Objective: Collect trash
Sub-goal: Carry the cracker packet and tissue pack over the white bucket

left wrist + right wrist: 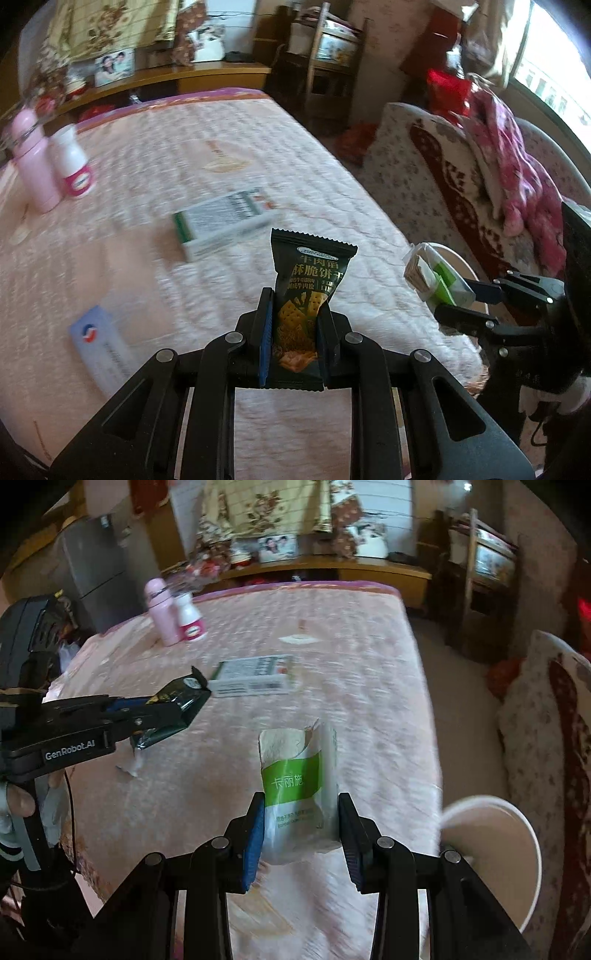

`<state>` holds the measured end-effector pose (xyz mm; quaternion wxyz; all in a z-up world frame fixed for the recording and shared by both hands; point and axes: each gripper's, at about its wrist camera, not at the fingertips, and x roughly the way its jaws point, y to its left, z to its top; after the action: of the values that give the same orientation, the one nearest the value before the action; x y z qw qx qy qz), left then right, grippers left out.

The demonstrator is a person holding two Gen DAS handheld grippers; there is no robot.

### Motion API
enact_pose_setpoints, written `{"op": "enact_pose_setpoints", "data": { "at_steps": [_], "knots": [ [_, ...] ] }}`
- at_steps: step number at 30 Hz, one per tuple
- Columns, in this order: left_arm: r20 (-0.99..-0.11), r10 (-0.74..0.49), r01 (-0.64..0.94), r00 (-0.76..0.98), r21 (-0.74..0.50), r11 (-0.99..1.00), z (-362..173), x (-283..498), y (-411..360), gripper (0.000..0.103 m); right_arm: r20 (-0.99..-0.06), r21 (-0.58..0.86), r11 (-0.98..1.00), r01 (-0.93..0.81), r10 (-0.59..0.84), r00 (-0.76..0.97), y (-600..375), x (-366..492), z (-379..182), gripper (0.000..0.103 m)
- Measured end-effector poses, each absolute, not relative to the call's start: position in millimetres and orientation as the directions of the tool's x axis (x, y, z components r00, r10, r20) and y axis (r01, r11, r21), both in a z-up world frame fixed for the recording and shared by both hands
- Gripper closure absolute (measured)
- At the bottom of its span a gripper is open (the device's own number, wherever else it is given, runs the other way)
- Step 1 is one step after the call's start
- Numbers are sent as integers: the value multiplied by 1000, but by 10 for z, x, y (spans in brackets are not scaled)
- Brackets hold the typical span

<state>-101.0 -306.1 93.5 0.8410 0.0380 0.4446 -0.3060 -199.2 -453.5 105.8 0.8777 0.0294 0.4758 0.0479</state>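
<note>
left claw (293,325) pinching cracker packet (308,291), long axis upright | right claw (301,825) pinching green-white pouch (299,794), upright

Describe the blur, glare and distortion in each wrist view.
Left wrist view: the dark biscuit packet in the left gripper is sharp, the bed cover and green-edged box are motion-smeared, the window is blown out, fisheye bends the edges. Right wrist view: the green-and-white pack in the right gripper is clear, the background streaked, corners dark.
</note>
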Motion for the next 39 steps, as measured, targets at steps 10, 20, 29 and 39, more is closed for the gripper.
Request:
{"op": "enact_pose_setpoints", "data": {
  "at_steps": [10, 20, 29, 39],
  "knots": [
    [-771, -518, 645, 371, -188, 741, 950, -1289, -3757, 85, -839, 84, 991, 106, 13, 544, -5263, -2424, 1045, 66],
    [-783, -541, 706, 307, -194, 681, 855, -1476, -4362, 85, -856, 79, 972, 221, -48, 515, -5739, -2716, 891, 66],
    [-791, -572, 723, 218, -263, 639, 699, -1549, -4716, 85, -868, 78, 958, 274, -70, 491, -5941, -2830, 752, 66],
    [-781, -603, 719, 165, -323, 615, 599, -1562, -4916, 84, -878, 78, 945, 318, -86, 471, -6095, -2885, 642, 66]
  ]
}}
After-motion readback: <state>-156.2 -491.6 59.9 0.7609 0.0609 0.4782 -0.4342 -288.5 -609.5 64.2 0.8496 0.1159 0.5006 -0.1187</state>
